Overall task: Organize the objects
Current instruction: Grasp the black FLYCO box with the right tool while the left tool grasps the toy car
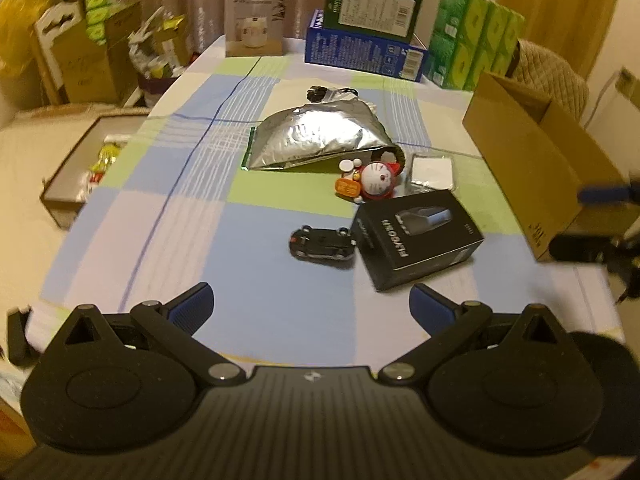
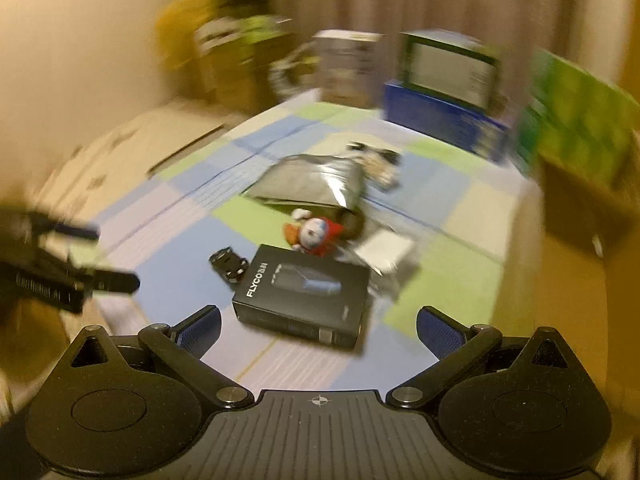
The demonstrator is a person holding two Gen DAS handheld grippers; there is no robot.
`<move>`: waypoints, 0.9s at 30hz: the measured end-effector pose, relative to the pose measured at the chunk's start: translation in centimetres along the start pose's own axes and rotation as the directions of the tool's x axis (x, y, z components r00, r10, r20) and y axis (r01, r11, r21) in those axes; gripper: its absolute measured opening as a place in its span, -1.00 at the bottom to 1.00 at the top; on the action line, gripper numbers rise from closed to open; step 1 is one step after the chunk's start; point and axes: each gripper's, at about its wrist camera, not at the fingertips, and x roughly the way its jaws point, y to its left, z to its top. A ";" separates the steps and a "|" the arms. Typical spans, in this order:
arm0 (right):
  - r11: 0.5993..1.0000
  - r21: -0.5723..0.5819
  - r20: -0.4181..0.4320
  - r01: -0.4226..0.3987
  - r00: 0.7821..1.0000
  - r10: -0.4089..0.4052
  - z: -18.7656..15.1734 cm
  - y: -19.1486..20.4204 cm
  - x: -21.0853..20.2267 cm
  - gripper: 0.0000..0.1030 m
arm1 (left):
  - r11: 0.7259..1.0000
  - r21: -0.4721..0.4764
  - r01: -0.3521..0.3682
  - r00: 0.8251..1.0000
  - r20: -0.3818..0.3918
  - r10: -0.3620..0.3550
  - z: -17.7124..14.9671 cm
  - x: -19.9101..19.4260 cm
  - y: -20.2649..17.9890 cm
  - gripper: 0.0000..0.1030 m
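Note:
On the checked tablecloth (image 1: 248, 216) lie a black FLYCO box (image 1: 418, 236), a black toy car (image 1: 322, 243), a red and white cat figure (image 1: 374, 180), a silver foil bag (image 1: 316, 138) and a small clear packet (image 1: 432, 170). My left gripper (image 1: 310, 304) is open and empty, above the near table edge, short of the car and box. My right gripper (image 2: 318, 328) is open and empty, just in front of the FLYCO box (image 2: 304, 290). The right view is blurred; it shows the car (image 2: 230, 266), the figure (image 2: 316, 234) and the foil bag (image 2: 312, 182).
An open cardboard box (image 1: 532, 160) stands at the table's right edge. Boxes line the far edge: a white one (image 1: 256, 18), a blue one (image 1: 364, 54) with a green one (image 1: 372, 6) on top, and green tissue packs (image 1: 476, 40). A low open box (image 1: 80, 168) sits off the left side.

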 end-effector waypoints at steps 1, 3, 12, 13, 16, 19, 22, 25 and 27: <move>0.997 -0.073 -0.012 -0.019 1.000 0.018 0.3 0.1 0.6 0.96 | 1.000 0.028 0.001 1.000 -0.003 -0.001 0.2 0.3 0.1 0.99; 0.978 -0.203 -0.022 -0.050 0.999 0.046 0.6 0.6 1.6 0.96 | 0.996 0.086 0.009 1.000 -0.010 -0.008 0.5 0.9 0.4 0.99; 0.832 -0.509 -0.179 -0.219 0.973 0.147 1.4 0.8 8.1 0.96 | 0.931 0.348 0.110 0.993 -0.089 -0.084 2.1 4.9 0.8 0.99; 0.814 -0.536 -0.193 -0.223 0.971 0.139 1.6 0.9 8.8 0.96 | 0.916 0.383 0.121 0.991 -0.097 -0.091 2.3 5.3 0.7 0.99; 0.756 -0.604 -0.241 -0.253 0.962 0.129 1.5 1.0 11.1 0.96 | 0.854 0.495 0.158 0.986 -0.128 -0.108 2.7 6.7 0.0 0.99; 0.708 -0.647 -0.280 -0.284 0.952 0.127 1.2 0.9 12.9 0.96 | 0.783 0.587 0.206 0.977 -0.161 -0.137 2.8 7.9 -0.8 0.98; 0.668 -0.679 -0.313 -0.304 0.943 0.111 0.8 0.9 14.5 0.96 | 0.720 0.654 0.231 0.972 -0.181 -0.148 3.0 9.2 -1.2 0.98; 0.647 -0.683 -0.359 -0.339 0.927 0.107 0.8 1.0 16.2 0.96 | 0.681 0.690 0.244 0.969 -0.204 -0.140 3.2 10.5 -1.3 0.98; 0.637 -0.680 -0.378 -0.362 0.918 0.118 0.8 1.1 17.1 0.96 | 0.667 0.697 0.265 0.963 -0.229 -0.144 3.3 11.3 -1.3 0.98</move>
